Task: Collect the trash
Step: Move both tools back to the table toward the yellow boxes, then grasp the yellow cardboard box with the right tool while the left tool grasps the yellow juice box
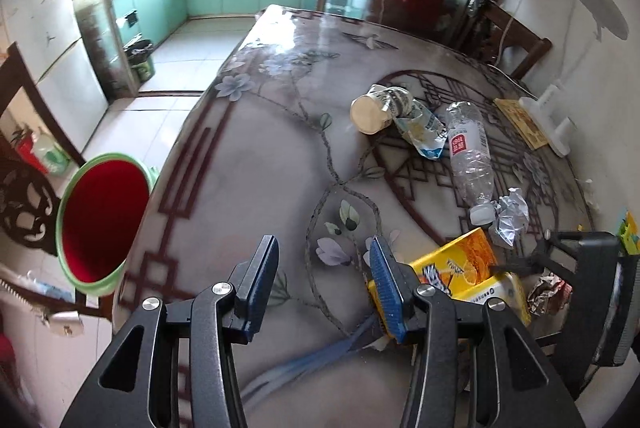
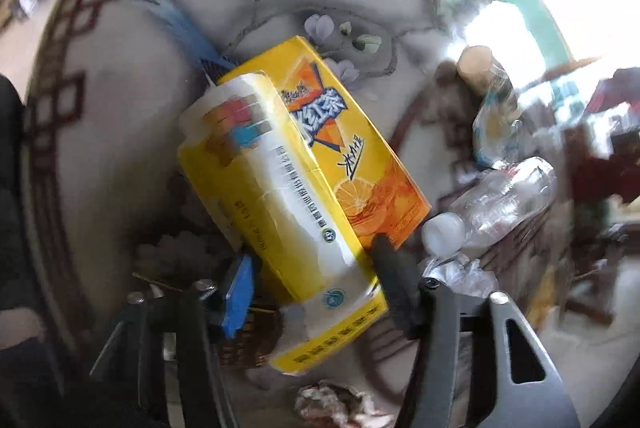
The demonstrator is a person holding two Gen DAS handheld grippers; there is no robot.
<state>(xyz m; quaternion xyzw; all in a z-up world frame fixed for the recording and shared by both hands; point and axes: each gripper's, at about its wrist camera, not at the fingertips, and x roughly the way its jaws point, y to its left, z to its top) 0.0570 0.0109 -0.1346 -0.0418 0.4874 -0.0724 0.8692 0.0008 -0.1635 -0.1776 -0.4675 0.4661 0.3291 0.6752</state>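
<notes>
Standing just off the table's (image 1: 248,164) left edge is the green bin (image 1: 100,220) with its red inside, mouth tilted toward the tabletop. Right of the bin, over bare patterned tabletop, the left gripper (image 1: 320,284) hangs with its blue-padded jaws apart and nothing between them. Further right from the bin lies the yellow tea carton (image 1: 460,264), flat on the table, with the right gripper (image 2: 316,280) at its near end; in the right wrist view the jaws sit on either side of the carton (image 2: 312,164), and they appear pressed against its sides, though motion blur keeps me from being certain. Beyond the carton, away from the bin, sit a paper cup (image 1: 374,110) tipped on its side, a blue and white wrapper (image 1: 424,130) touching it, a crushed clear bottle (image 1: 472,156), and crumpled foil (image 1: 510,216) by the bottle's cap. A second crumpled wad (image 1: 548,294) lies right of the carton.
</notes>
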